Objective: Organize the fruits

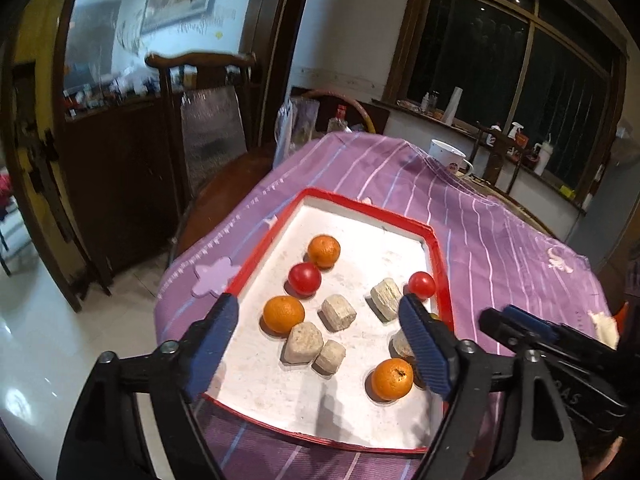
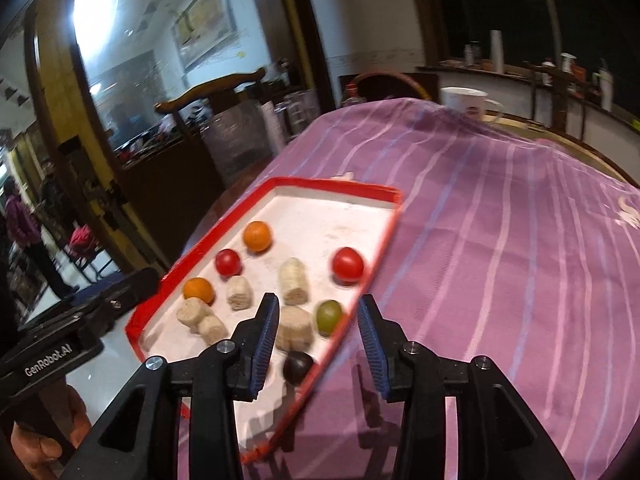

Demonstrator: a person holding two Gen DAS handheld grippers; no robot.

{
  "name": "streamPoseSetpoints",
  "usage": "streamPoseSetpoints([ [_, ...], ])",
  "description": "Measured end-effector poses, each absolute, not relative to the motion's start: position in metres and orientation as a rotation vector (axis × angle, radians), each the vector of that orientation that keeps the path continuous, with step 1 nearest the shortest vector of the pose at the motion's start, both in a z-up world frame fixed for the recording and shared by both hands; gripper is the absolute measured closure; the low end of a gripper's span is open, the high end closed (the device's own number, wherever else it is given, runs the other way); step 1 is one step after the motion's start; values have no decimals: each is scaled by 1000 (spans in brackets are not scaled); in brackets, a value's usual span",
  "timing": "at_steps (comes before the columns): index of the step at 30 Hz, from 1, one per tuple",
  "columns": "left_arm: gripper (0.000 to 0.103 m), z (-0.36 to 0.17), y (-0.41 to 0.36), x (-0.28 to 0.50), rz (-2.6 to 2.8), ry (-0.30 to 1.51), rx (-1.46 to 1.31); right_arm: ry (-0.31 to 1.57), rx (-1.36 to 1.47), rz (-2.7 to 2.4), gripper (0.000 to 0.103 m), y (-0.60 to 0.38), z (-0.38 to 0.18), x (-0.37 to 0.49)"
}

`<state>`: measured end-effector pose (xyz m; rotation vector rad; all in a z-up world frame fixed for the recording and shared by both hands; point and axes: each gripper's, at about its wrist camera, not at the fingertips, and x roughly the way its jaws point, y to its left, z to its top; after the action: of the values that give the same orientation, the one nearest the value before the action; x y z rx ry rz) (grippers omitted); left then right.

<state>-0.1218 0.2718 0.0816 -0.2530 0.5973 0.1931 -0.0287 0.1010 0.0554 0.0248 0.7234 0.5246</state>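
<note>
The left gripper points downward at a slant with its two blue-padded fingers spread wide and nothing pressed between them. The right gripper also tilts downward, its jaws parted more narrowly, the pads gripping nothing. In the left wrist view the right gripper lies just to the right of the left one. A hand wraps the left gripper's handle at the lower left of the right wrist view.

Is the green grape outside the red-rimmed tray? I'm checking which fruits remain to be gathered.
No: in the right wrist view the green grape lies inside the tray, close to its right rim.
</note>
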Motion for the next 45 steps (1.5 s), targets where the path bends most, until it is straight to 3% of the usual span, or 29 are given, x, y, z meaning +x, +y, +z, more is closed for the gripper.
streamPoseSetpoints([
  [2,11,87,264,-126,216,578,-220,719,37,490,57,90,56,-33],
  [5,7,92,251,-131,233,557,-183,715,68,445,56,69,57,-42],
  [25,7,104,173,-148,204,579,-12,651,110,340,43,9,61,-90],
  [45,7,111,158,-165,201,528,-5,639,116,314,40,-5,61,-106],
])
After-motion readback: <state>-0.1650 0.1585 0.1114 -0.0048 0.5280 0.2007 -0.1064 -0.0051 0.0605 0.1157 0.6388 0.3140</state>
